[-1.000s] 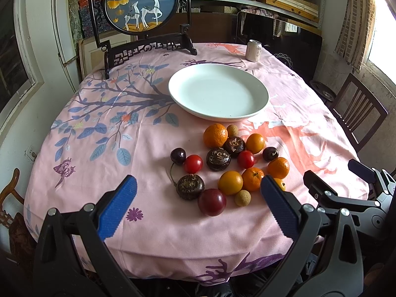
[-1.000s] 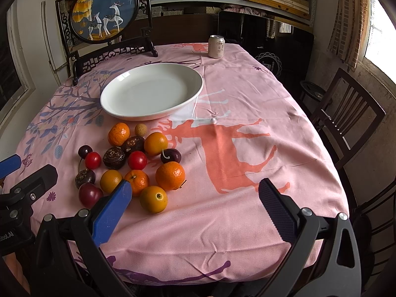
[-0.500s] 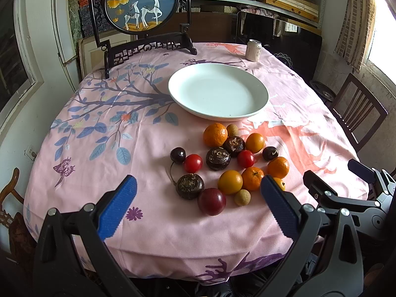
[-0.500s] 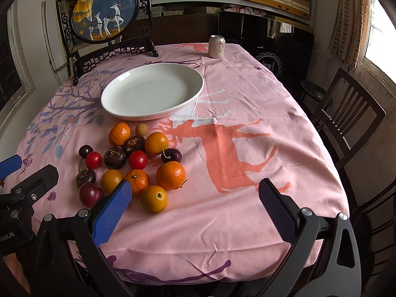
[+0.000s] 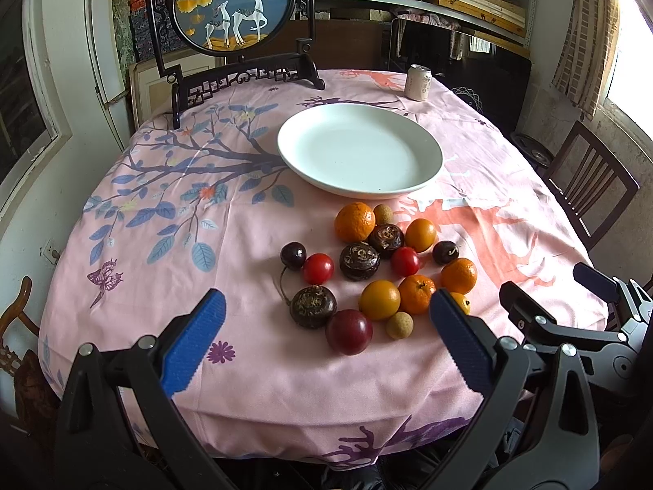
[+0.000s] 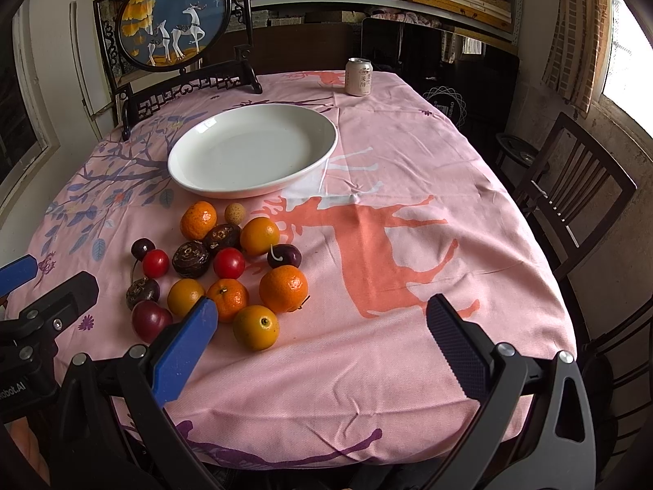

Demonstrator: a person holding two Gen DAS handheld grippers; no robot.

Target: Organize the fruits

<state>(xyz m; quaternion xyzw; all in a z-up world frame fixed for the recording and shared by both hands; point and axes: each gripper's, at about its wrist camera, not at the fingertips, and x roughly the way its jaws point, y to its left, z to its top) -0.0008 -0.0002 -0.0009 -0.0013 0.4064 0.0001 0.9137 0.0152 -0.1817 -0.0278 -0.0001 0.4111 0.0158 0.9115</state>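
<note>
Both tongs hang at the near edge of the table (image 5: 134, 269), spread wide and holding nothing: the left tongs (image 5: 324, 345) point at the near side of the fruit pile, the right tongs (image 6: 322, 347) sit further right, with the pile ahead and to their left. The fruit lies in one loose cluster on the pink cloth, just short of the white plate (image 5: 424, 145), which is bare. Nearest the left tongs are a dark red plum (image 5: 349, 331) and a small tan longan (image 5: 399, 325), touching or nearly so; a rough brown fruit (image 5: 313, 306) sits just left of the plum. Closest to the right tongs is a yellow-orange citrus (image 6: 256, 327), a little apart from the pile's edge, with an orange mandarin (image 6: 283, 288) just beyond it. All of it looks light, round and apt to roll. The citrus should bear a firm pinch across its widest part; the plum, the cherries (image 5: 293, 255) and the red tomatoes (image 5: 318, 268) are smooth and soft-skinned — likely slippery, and bruised by hard squeezing. The outermost pieces are the safest first picks, I judge, since a pad pushed between touching fruit would scatter the neighbours. Beyond the plate stand a can (image 6: 358, 76) and a deer screen (image 5: 232, 4) — well apart from the fruit.
</note>
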